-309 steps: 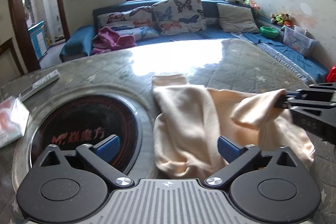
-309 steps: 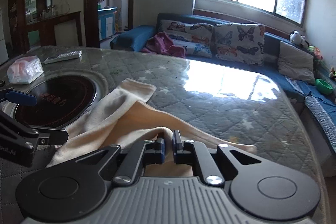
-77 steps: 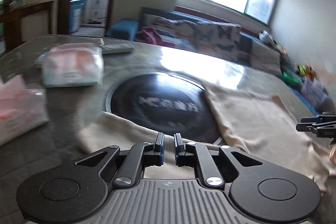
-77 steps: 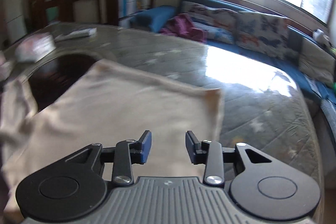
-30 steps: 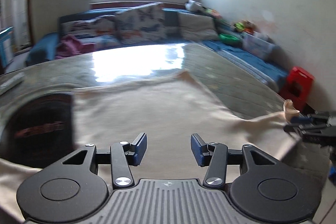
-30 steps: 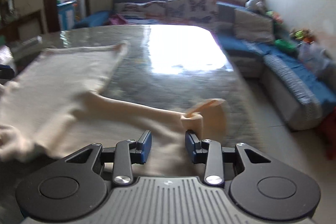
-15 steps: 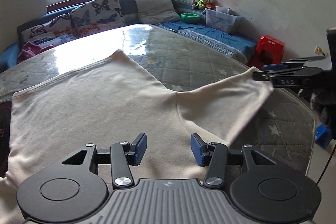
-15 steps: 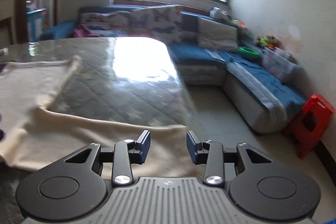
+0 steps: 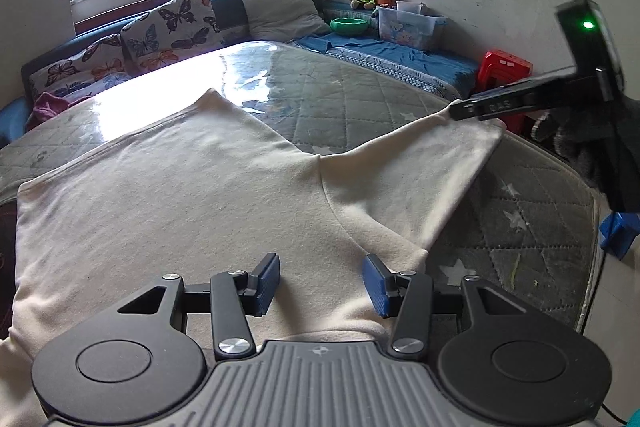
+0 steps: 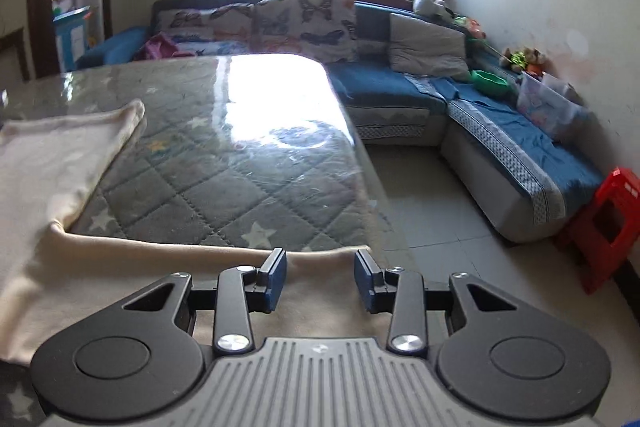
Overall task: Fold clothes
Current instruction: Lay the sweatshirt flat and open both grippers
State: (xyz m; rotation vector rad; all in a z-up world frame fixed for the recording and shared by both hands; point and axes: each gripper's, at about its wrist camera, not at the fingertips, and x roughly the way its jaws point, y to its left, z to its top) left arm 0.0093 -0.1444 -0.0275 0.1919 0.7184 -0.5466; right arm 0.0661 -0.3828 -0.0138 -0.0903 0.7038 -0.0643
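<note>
The cream shirt (image 9: pixel 168 195) lies flat on the table (image 9: pixel 360 99) under both spread claws, left gripper (image 9: pixel 320 283) over its body, right gripper (image 10: pixel 320 279) over the sleeve (image 10: pixel 160 267) end; soft, light and limp, it is probably best pinched at the sleeve edge.

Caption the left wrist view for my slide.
Cream shirt spread flat on table, right gripper at its sleeve end.

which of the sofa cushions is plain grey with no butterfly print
The plain grey cushion nearest the room's corner, just left of the green bowl. The other cushions further left along the blue sofa carry a butterfly print.
</note>
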